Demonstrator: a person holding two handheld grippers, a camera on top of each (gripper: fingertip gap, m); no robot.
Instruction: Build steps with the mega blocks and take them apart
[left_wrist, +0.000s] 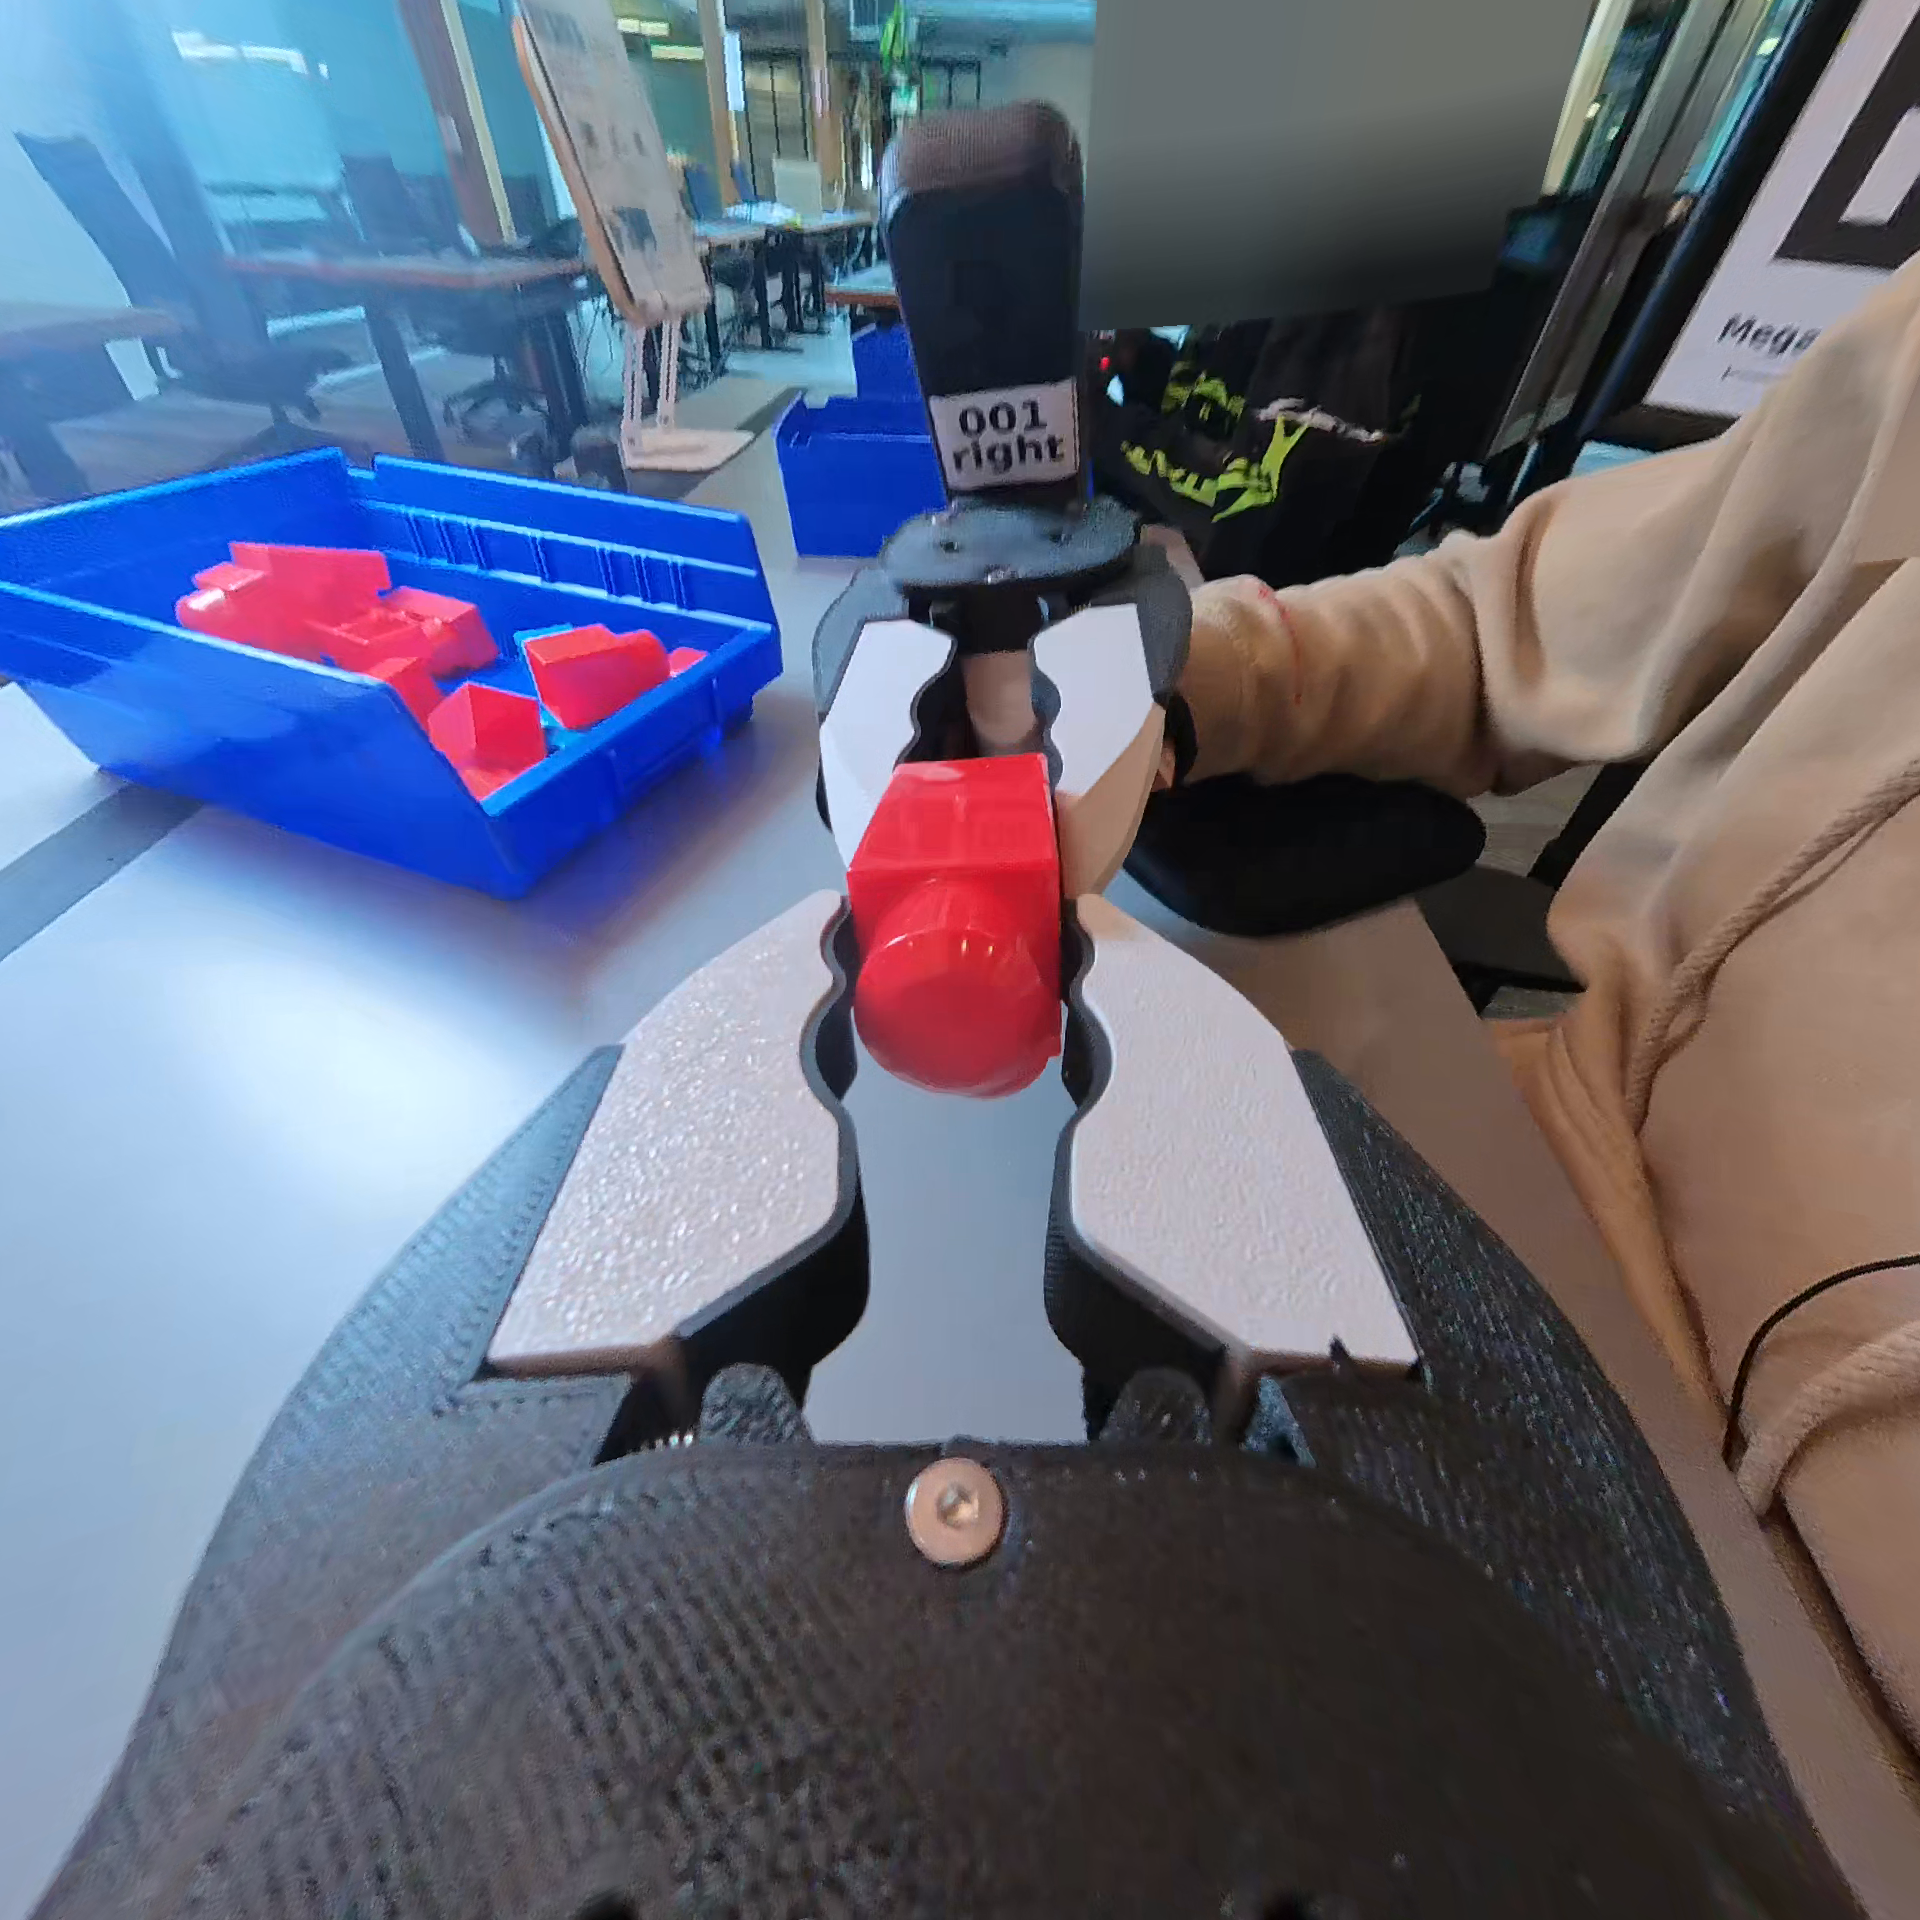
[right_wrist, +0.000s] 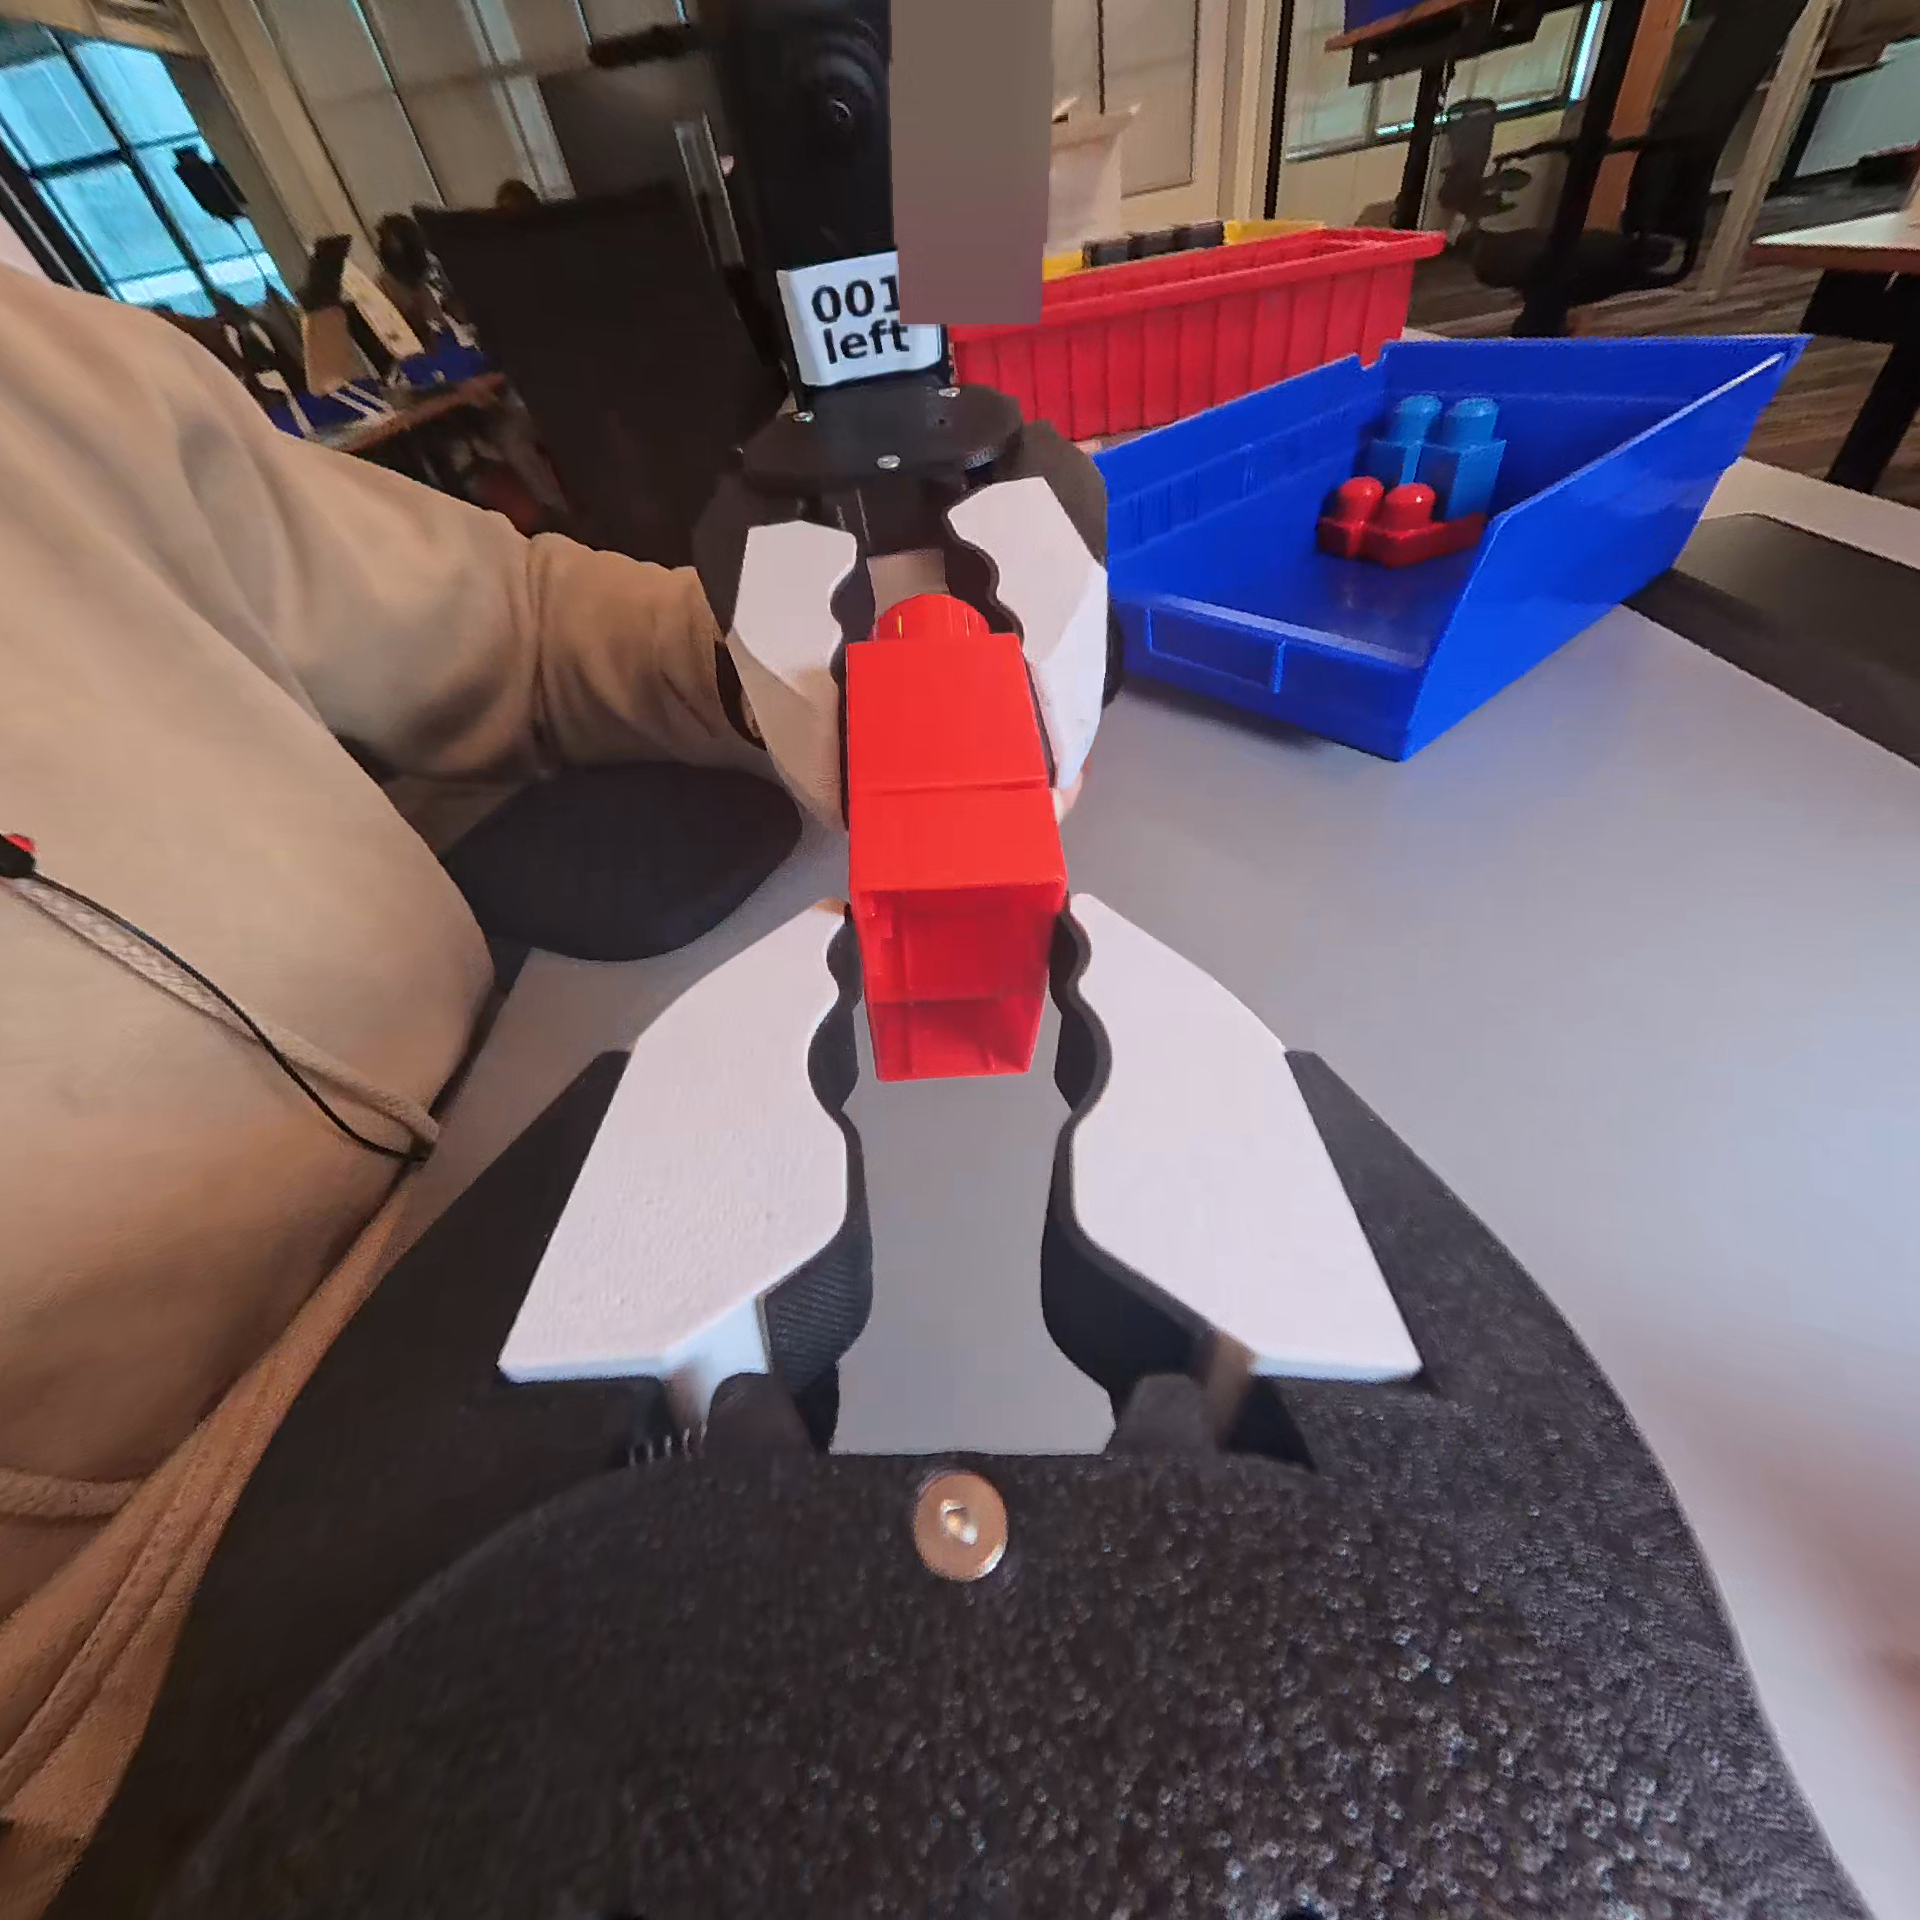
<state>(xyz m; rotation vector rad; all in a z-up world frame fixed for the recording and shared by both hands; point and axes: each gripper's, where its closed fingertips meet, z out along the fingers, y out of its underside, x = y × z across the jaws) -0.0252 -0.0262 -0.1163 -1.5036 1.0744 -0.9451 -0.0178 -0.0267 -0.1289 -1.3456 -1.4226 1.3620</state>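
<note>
Two red mega blocks are joined end to end and held in the air over the grey table (right_wrist: 1455, 987) between my two grippers, which face each other. My left gripper (left_wrist: 956, 935) is shut on the block (left_wrist: 951, 862) whose round stud (left_wrist: 951, 1003) points at its camera. My right gripper (right_wrist: 951, 935) is shut on the other block (right_wrist: 956, 894), whose hollow underside faces its camera. In the right wrist view the left gripper (right_wrist: 940, 727) grips the far block (right_wrist: 940, 717). In the left wrist view the right gripper (left_wrist: 956, 790) shows just behind the block.
A blue bin (left_wrist: 312, 769) with several red blocks (left_wrist: 343, 613) stands at the left, and another blue bin (left_wrist: 852, 468) behind it. In the right wrist view a blue bin (right_wrist: 1610, 540) holds a blue block (right_wrist: 1439, 447) and a red block (right_wrist: 1387, 525). A red bin (right_wrist: 1195, 312) is behind. Beige sleeves (left_wrist: 1558, 644) flank the grippers. Less than 4 cm separates the two grippers' tips.
</note>
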